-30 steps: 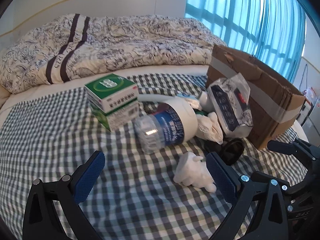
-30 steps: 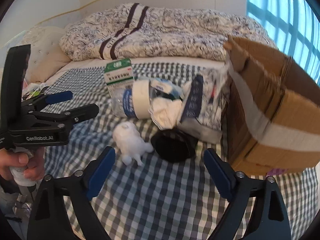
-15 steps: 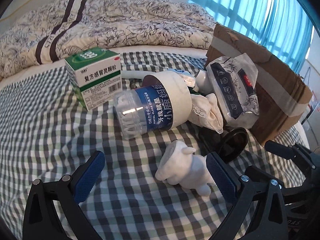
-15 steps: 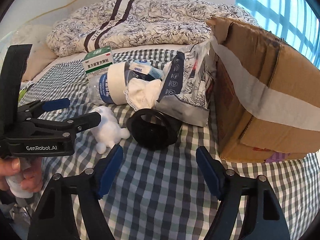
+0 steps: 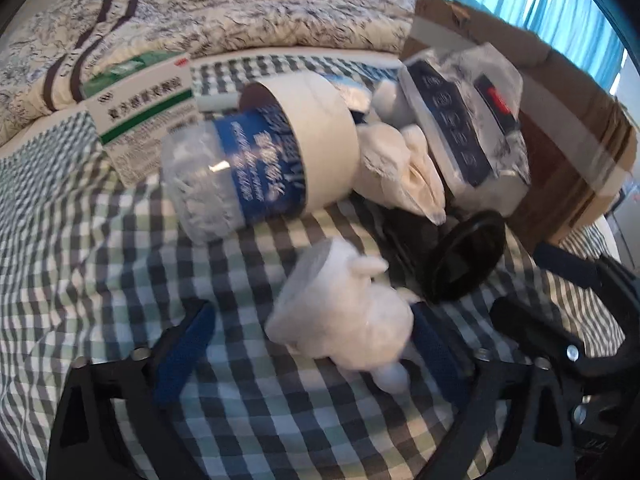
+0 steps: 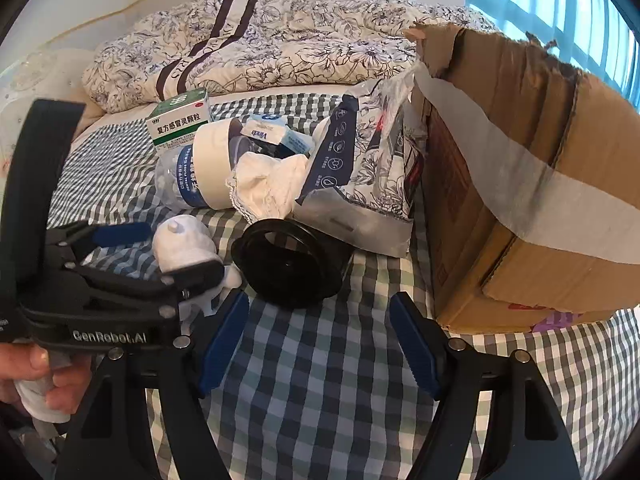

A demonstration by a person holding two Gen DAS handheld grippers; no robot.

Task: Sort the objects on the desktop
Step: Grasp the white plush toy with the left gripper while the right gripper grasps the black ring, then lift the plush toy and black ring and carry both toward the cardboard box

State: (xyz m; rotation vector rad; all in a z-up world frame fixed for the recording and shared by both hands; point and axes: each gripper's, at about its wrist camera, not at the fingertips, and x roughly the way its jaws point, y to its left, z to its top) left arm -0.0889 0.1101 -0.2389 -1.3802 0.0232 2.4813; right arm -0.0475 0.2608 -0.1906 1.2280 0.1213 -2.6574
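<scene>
A white plush toy lies on the checked cloth between the open fingers of my left gripper; it also shows in the right wrist view. Behind it lie a clear bottle with a blue label, a roll of masking tape, a green and white medicine box, a white cloth, a patterned pouch and a black round lid. My right gripper is open and empty, just in front of the black lid.
An open cardboard box stands at the right, against the pouch. A flowered quilt lies along the back of the bed. A small tissue pack sits behind the tape roll.
Both grippers have moved forward toward the pile. The plush toy now lies between the left fingers, and the right gripper is closer to the black lid.
</scene>
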